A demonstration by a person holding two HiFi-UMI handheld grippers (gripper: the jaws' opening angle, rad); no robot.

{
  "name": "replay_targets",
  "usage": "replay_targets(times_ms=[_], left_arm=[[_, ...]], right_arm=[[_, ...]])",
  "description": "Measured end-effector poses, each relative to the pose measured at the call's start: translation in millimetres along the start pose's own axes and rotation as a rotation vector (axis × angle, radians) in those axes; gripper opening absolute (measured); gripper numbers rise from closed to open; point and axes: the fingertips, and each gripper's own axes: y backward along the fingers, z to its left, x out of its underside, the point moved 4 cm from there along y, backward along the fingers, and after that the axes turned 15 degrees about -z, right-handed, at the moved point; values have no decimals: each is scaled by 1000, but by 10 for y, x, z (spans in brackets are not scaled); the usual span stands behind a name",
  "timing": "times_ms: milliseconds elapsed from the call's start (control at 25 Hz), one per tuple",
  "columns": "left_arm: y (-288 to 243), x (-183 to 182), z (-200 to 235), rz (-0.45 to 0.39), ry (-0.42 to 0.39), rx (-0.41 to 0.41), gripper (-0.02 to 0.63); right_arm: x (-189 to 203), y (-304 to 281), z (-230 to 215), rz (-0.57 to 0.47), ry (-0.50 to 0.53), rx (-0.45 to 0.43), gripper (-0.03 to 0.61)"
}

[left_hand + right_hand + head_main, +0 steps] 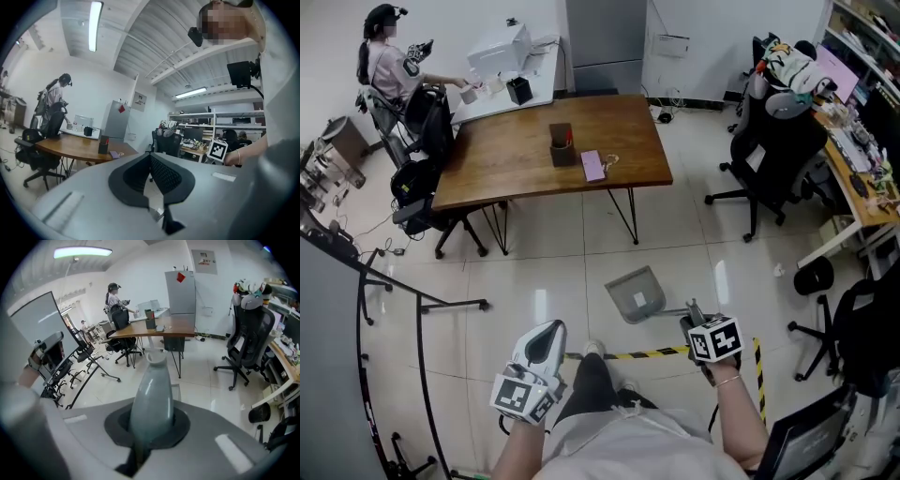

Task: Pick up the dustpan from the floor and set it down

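Note:
The grey dustpan (636, 292) hangs out over the tiled floor in the head view, its pan tilted away from me. Its handle (675, 310) runs back into my right gripper (692, 317), which is shut on it. In the right gripper view the rounded grey handle (152, 390) fills the space between the dark pads of the right gripper (151, 422), and most of the pan is hidden behind it. My left gripper (551, 330) is held lower left of the dustpan, apart from it. The left gripper (150, 155) has its tips together with nothing between them.
A wooden table (516, 159) with a pen holder and a phone stands ahead. Black office chairs (769, 141) and cluttered desks (853, 178) line the right. A wheeled rack (394, 309) stands at the left. Yellow-black tape (647, 353) crosses the floor by my feet. A person (394, 66) sits far left.

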Motion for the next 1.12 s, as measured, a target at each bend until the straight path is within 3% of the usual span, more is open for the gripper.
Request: replay_targets(times_ms=[240, 440, 640, 880, 1120], left_arm=[[435, 21, -337, -17, 12, 1, 15], [600, -79, -398, -30, -16, 16, 15], [702, -205, -300, -52, -10, 4, 15], [702, -400, -284, -98, -80, -6, 15], [571, -197, -171, -46, -98, -69, 15]], right_arm=[[398, 366, 157, 20, 26, -10, 0], [570, 522, 170, 24, -24, 39, 0], [584, 559, 226, 15, -33, 42, 0], [487, 611, 246, -3, -42, 39, 0], [327, 557, 268, -16, -4, 31, 0]])
